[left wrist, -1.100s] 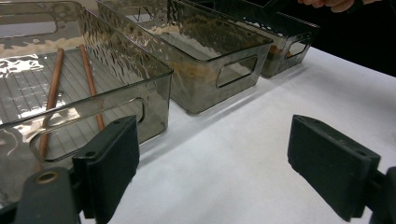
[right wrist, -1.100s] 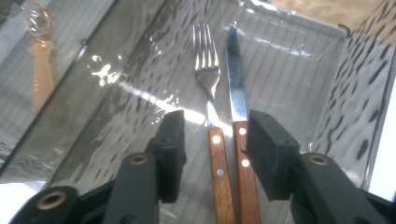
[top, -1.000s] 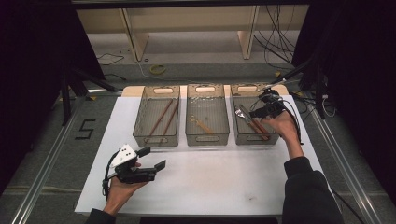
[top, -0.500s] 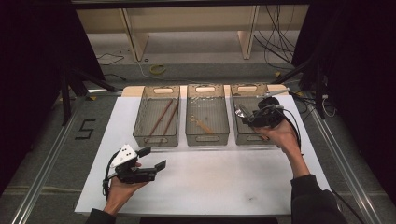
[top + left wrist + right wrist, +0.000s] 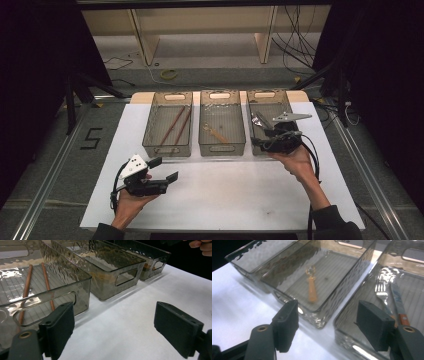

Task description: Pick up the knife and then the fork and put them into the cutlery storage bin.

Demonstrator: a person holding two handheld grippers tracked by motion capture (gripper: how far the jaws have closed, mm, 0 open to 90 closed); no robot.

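At the right of the high view, the right gripper (image 5: 277,140) is hovering with jaws wide apart and empty over the right bin (image 5: 412,277), where a fork (image 5: 382,293) and knife (image 5: 397,301) are lying. Both are looking stiff, light and slippery, likely best pinched mid-handle. At lower left, the left gripper (image 5: 162,170) is idling, jaws spread and empty.

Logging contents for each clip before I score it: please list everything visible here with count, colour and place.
Bins: three, smoky clear plastic, side by side across the far half of the sheet.
Chopsticks: two, reddish brown, in the left bin.
Spoon: one, orange-tan handle, in the middle bin.
Fork: one, silver, in the right bin.
Knife: one, steel blade with a brown handle, beside the fork.
Sheet: one, white, covering the table.
Left gripper: black, jaws open, held above the near left of the sheet.
Right gripper: black, jaws open, at the right bin's near end.
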